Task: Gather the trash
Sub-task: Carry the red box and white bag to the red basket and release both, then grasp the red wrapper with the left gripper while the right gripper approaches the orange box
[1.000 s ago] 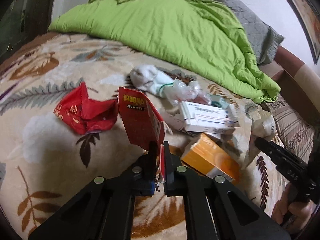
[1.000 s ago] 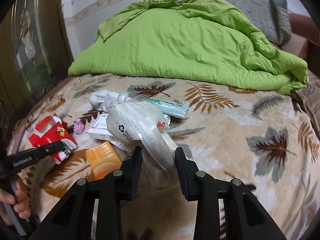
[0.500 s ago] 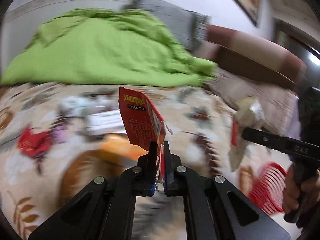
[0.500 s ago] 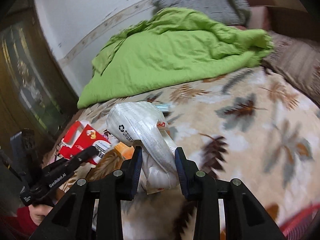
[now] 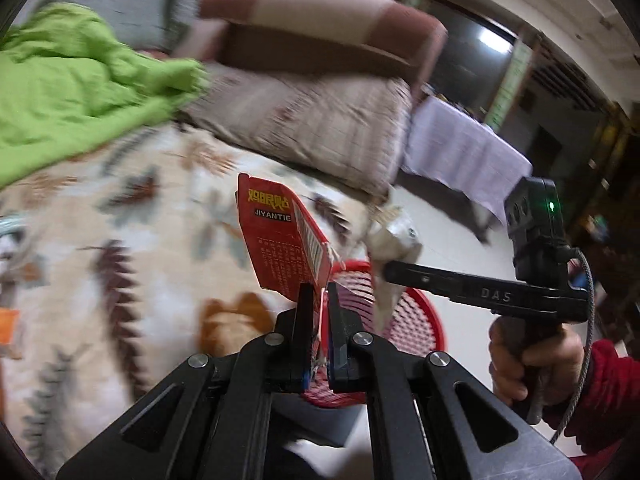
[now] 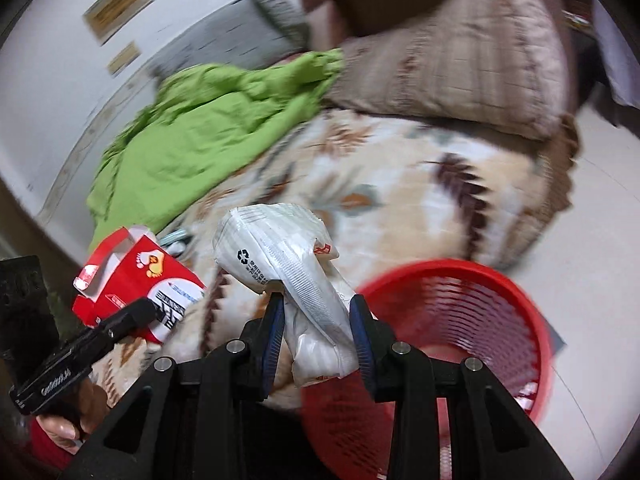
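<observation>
My left gripper (image 5: 317,292) is shut on a flattened red carton (image 5: 280,236) marked JIYANTIE, held upright over the bed edge near the red mesh waste basket (image 5: 412,316). The carton also shows in the right wrist view (image 6: 136,284), at the left gripper's tip. My right gripper (image 6: 316,304) is shut on a crumpled white plastic packet (image 6: 288,264) with a recycling mark, held beside the rim of the red basket (image 6: 472,320), which stands on the floor. In the left wrist view the right gripper (image 5: 384,266) holds the white packet (image 5: 394,240) above the basket.
The bed has a leaf-patterned blanket (image 6: 400,184), a green duvet (image 6: 208,120) and a brown striped pillow (image 6: 460,52). A table with a pale cloth (image 5: 460,152) stands across the light floor (image 6: 600,240). An orange box edge (image 5: 8,326) shows at far left.
Both grippers have swung from the trash pile on the bed to the right, over the bed edge to the red basket. Each still holds its item.
</observation>
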Demonstrator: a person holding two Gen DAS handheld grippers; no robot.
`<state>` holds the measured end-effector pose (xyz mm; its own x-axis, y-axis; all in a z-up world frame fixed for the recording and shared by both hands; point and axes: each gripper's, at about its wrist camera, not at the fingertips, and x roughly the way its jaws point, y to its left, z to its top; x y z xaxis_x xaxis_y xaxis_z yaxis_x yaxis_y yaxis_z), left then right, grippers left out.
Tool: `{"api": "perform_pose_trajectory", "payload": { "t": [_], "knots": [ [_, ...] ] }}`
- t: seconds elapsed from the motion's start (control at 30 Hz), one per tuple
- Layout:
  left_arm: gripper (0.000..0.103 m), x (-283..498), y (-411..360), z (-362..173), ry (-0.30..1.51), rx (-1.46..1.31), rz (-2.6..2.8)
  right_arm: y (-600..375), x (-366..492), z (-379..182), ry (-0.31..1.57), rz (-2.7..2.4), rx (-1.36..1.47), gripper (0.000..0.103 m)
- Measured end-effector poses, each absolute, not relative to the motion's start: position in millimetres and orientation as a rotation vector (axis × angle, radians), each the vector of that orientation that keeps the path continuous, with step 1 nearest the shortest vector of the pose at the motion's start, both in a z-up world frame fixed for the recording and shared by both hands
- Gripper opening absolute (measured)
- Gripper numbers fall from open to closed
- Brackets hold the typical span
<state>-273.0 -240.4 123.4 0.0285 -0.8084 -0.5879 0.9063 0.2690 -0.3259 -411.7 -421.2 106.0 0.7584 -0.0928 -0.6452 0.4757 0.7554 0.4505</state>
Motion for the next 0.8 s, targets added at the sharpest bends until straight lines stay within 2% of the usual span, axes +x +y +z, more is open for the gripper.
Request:
{"api": "perform_pose_trajectory", "payload": {
  "t": [0.17,0.23,0.27,0.3,0.5,0.8],
  "knots": [
    [0.007,-306,-280,105,0.854,0.248,-1.397,-443,-442,91,0.643,-0.401,0.708,0.043],
    [0.023,-308,-290,99,0.881,0.276,-1.392,-448,-447,86,0.652,-0.414,0.730,0.049],
    [0.048,-308,-294,96,0.892,0.272,-1.388,-450,-451,84,0.652,-0.429,0.734,0.052],
    [0.065,-306,-296,95,0.899,0.263,-1.383,-454,-453,82,0.651,-0.435,0.741,0.053],
    [0.065,-293,-289,99,0.894,0.212,-1.328,-454,-451,89,0.622,-0.417,0.741,0.053],
    [0.065,-242,-203,123,0.801,0.098,-1.070,-408,-390,109,0.621,-0.236,0.651,0.053]
  ]
}}
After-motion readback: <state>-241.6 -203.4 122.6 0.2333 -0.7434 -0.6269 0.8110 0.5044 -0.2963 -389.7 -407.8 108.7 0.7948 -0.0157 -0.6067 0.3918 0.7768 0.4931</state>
